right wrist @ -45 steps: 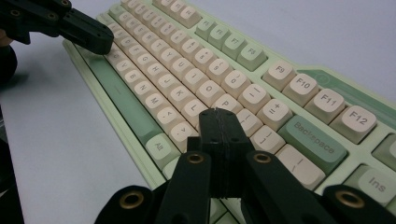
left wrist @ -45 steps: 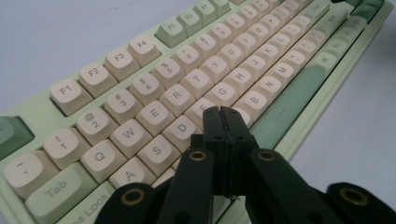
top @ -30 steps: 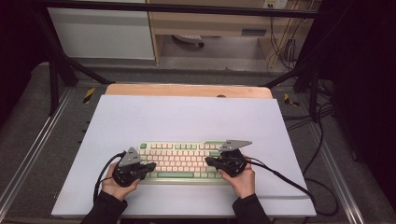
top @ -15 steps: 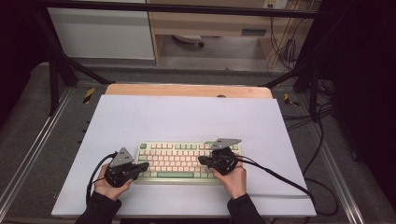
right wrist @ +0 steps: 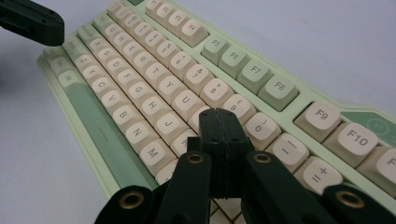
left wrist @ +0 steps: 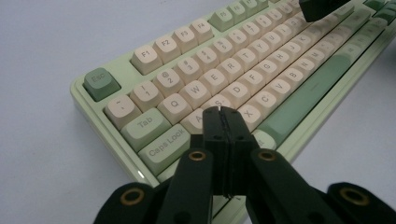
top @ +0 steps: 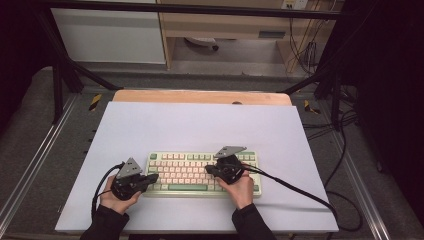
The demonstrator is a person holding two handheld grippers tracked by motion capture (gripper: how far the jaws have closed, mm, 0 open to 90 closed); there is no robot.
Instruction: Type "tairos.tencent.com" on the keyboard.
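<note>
A pale green keyboard (top: 192, 172) with cream keys lies flat on the white mat near the front edge. My left gripper (top: 151, 178) is at its left end, jaws shut with nothing in them, and the tips (left wrist: 223, 112) hover over the A and S keys (left wrist: 205, 105). My right gripper (top: 210, 170) reaches in from the right half, also shut and empty. Its tips (right wrist: 218, 114) sit just above the keys beside the 9 and 0 (right wrist: 261, 128). Whether either tip touches a key I cannot tell.
The white mat (top: 200, 125) covers a wooden table (top: 200, 96) with open room behind and beside the keyboard. Cables (top: 295, 187) trail from both grippers over the mat. Metal rails (top: 40, 150) flank the table, and shelving stands beyond.
My right gripper has slid left over the keyboard toward its middle. The left gripper has pulled back slightly to the left end. The keyboard has stayed in place.
</note>
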